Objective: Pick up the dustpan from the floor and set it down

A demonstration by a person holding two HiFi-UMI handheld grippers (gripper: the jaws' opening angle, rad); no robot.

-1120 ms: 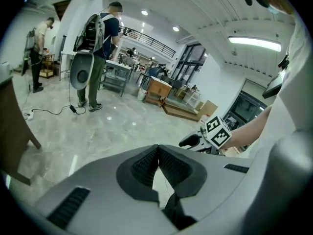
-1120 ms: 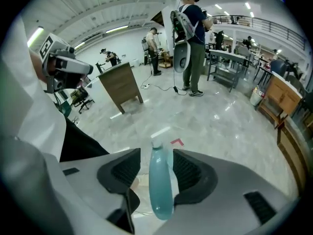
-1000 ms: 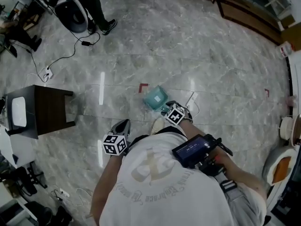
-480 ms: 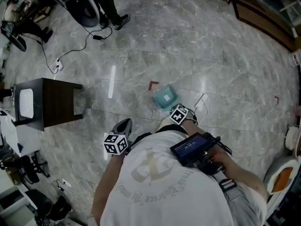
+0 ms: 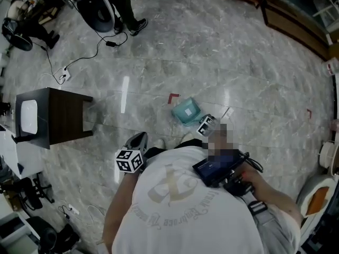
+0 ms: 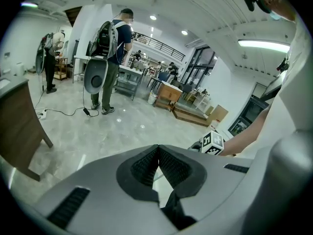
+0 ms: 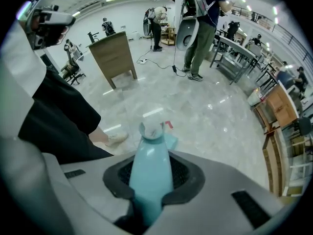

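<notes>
A teal dustpan [image 5: 186,111] lies on the grey marble floor in front of me. Its pale teal handle [image 7: 150,173] runs up between the jaws of my right gripper [image 7: 151,182], which have just been closing; the pads now press on the handle from both sides. In the head view the right gripper [image 5: 204,123] points steeply down at the pan's near end, its marker cube just behind it. My left gripper [image 5: 138,141] hangs to the left above the floor, apart from the dustpan. It [image 6: 157,166] is shut with nothing between its pads.
A dark wooden side table [image 5: 53,115] stands at the left. A cable with a power strip [image 5: 65,74] trails across the floor beyond it. A person [image 5: 121,7] stands at the far left with gear. A red tape mark [image 5: 173,97] lies just beyond the dustpan. My shoe [image 7: 113,139] is close by.
My right gripper has sunk onto the dustpan's handle and tipped more steeply down. My left gripper has shifted only slightly. The dustpan lies where it was.
</notes>
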